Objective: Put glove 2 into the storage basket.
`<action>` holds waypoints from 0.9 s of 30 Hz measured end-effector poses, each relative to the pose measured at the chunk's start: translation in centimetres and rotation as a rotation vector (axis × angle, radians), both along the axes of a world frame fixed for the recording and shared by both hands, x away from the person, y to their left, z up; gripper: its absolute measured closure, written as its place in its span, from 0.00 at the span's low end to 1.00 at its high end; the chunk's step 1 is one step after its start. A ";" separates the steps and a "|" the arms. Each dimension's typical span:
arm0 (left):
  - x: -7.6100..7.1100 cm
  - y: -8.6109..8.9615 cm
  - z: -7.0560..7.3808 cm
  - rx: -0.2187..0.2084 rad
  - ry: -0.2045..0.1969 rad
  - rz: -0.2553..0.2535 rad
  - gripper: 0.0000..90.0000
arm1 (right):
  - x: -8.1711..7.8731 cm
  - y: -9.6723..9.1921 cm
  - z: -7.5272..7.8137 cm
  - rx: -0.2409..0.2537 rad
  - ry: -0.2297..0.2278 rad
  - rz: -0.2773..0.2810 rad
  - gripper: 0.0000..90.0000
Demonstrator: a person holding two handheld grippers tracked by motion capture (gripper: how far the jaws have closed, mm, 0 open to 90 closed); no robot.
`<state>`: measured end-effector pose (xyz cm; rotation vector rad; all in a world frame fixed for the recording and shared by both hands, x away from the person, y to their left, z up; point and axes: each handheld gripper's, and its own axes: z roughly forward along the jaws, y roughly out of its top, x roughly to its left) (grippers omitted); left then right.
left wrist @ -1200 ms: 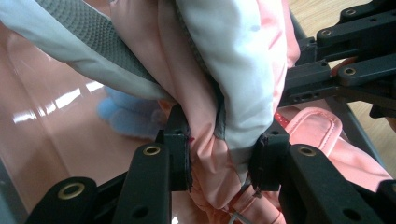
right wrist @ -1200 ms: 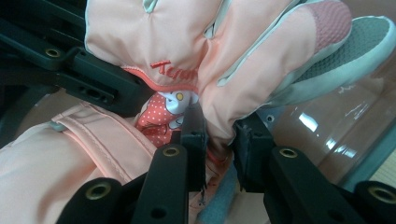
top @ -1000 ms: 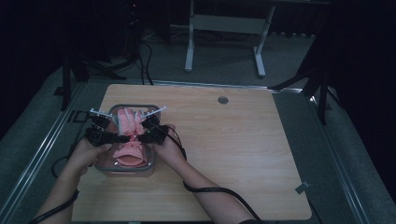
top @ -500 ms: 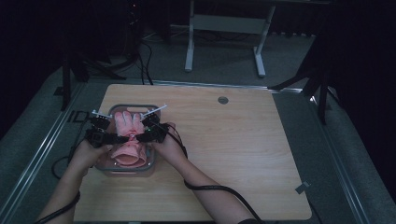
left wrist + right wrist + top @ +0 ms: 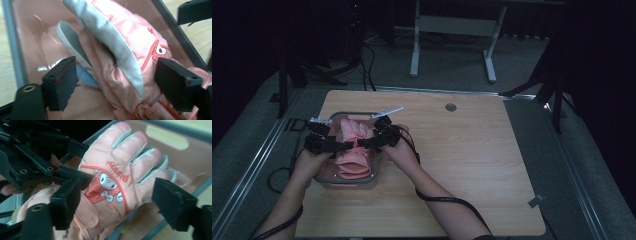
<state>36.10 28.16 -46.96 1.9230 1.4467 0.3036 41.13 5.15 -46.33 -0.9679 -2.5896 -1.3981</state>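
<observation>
We work over the wooden table, where a clear tray holds the pink glove. We judge this the release step: the left gripper and right gripper have just been opening, jaws wide, pads off the fabric. The glove lies between and beneath both sets of fingers. Next we should lift clear without snagging it.
</observation>
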 end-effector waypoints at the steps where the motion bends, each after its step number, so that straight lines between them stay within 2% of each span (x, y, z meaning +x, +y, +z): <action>1: -0.1 -0.1 0.1 0.011 -0.025 0.004 0.19 | 0.0 -0.2 0.1 0.006 0.000 0.003 0.24; 4: -0.5 -0.2 0.9 0.009 -0.082 -0.001 0.14 | 0.1 -0.9 0.2 0.018 -0.007 0.005 0.22; 6: -0.8 -0.3 1.6 0.006 -0.112 0.000 0.06 | 0.1 -1.3 0.3 0.020 -0.013 0.014 0.21; 11: -1.9 -1.0 3.4 -0.014 -0.183 -0.020 0.06 | 0.0 -2.6 0.8 0.030 -0.016 0.029 0.21; 17: -3.7 -2.9 4.4 -0.055 -0.238 -0.072 0.06 | -0.4 -4.2 1.5 0.031 -0.028 0.041 0.20; 20: -4.6 -4.3 4.8 -0.053 -0.263 -0.123 0.06 | -0.8 -4.9 1.5 0.020 -0.032 0.058 0.20; 23: -4.9 -5.5 5.0 -0.076 -0.260 -0.169 0.06 | -1.0 -5.6 1.5 0.023 -0.027 0.072 0.20; 27: -5.3 -6.9 5.3 -0.091 -0.281 -0.200 0.06 | -1.4 -6.3 1.3 0.027 -0.020 0.079 0.19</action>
